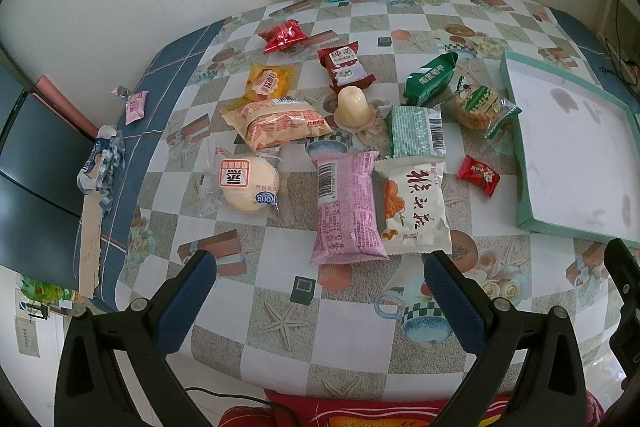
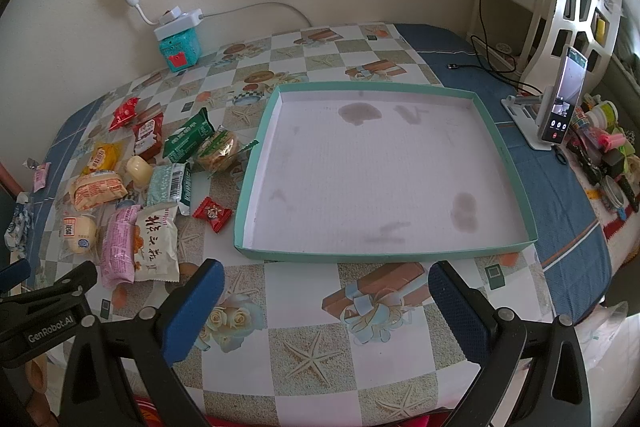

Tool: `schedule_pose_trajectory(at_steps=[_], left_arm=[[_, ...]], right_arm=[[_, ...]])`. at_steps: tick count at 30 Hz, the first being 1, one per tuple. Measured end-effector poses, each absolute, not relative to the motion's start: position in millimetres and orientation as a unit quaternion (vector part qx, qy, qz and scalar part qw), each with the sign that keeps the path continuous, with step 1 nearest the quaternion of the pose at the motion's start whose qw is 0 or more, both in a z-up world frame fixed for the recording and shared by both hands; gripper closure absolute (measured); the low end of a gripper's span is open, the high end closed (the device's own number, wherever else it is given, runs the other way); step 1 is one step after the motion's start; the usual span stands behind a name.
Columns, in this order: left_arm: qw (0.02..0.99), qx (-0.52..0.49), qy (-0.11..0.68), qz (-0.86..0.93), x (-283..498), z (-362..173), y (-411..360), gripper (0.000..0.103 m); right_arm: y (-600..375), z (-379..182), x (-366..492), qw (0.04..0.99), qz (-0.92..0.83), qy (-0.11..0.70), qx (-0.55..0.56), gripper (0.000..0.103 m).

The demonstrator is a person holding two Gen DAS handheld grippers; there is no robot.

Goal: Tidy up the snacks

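Two hand-held grippers spread wide, left hand-held gripper (image 1: 320, 291) just short of pink packet (image 1: 347, 207), right hand-held gripper (image 2: 326, 303) before tray (image 2: 384, 251).

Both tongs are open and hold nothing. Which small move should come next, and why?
Probably lower the left tongs onto the pink packet. It lies nearest in front of them, the tray holds no snacks yet, and the snacks all lie on the table to the left of the tray.
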State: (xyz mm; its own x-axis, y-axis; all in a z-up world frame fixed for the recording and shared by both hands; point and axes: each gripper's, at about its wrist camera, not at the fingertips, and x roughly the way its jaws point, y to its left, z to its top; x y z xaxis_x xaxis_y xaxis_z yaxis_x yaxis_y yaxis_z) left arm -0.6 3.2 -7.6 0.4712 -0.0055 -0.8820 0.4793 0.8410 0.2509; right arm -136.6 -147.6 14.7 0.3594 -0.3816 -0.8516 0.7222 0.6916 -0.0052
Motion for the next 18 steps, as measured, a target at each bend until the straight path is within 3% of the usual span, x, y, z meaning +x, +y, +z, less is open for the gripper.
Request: schedule_pose_trajectory(at_steps=[18], left_arm=[[0.821, 0.240, 0.496, -0.148, 0.7, -7.6, 2.5, 0.000]], right_arm=[[-149.1, 15.0, -137.0, 0.801, -0.345, 0.452, 0.188, 0.000]])
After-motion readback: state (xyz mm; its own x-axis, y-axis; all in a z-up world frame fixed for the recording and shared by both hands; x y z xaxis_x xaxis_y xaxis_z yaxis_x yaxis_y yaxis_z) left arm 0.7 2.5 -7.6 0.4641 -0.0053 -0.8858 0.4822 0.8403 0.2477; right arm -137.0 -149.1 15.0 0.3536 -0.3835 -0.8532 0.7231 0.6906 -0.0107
